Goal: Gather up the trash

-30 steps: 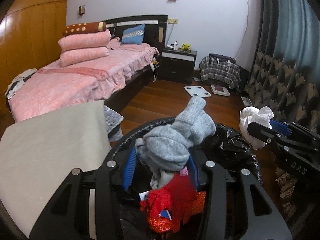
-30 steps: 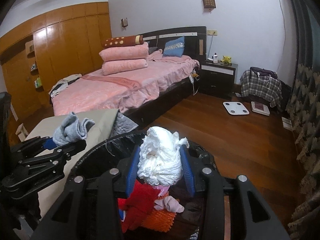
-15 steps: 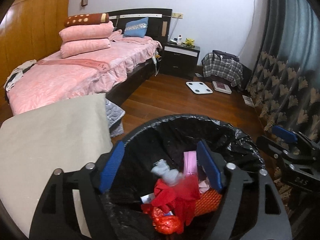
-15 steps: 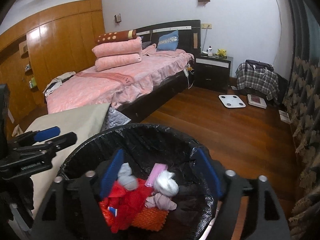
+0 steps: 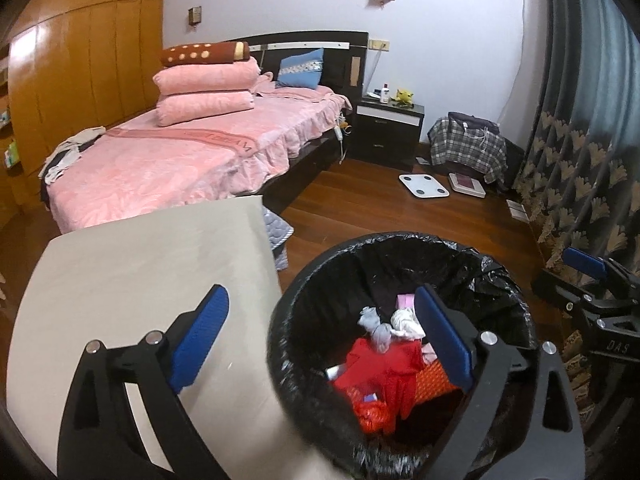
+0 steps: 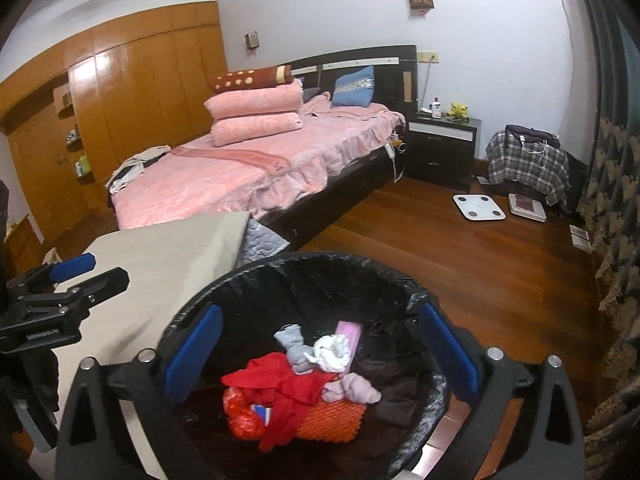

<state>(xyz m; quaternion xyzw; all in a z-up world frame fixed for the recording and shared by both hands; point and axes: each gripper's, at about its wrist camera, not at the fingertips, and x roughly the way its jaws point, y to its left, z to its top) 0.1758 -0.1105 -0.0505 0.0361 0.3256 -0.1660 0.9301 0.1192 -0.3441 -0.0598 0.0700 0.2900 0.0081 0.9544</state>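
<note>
A bin with a black liner (image 5: 496, 276) (image 6: 328, 264) stands on the floor beside a beige table. Inside lie a grey sock (image 5: 378, 330) (image 6: 294, 346), a white crumpled wad (image 5: 406, 322) (image 6: 330, 352), red cloth (image 5: 380, 372) (image 6: 276, 380) and orange mesh (image 6: 332, 418). My left gripper (image 5: 320, 344) is open and empty, straddling the bin's left rim. My right gripper (image 6: 320, 352) is open and empty above the bin's mouth. Each gripper shows at the edge of the other's view, the right one (image 5: 588, 276) and the left one (image 6: 76, 276).
The beige table (image 5: 140, 272) (image 6: 168, 248) stands left of the bin. A pink bed (image 5: 180, 152), a dark nightstand (image 5: 390, 128), a plaid-covered heap (image 5: 468, 146) and two scales (image 5: 424, 186) lie beyond on the wooden floor. A patterned curtain (image 5: 580, 168) hangs at the right.
Both grippers opened. The left one dropped the grey sock and the right one dropped the white wad into the bin. Both have since pulled back and shifted left.
</note>
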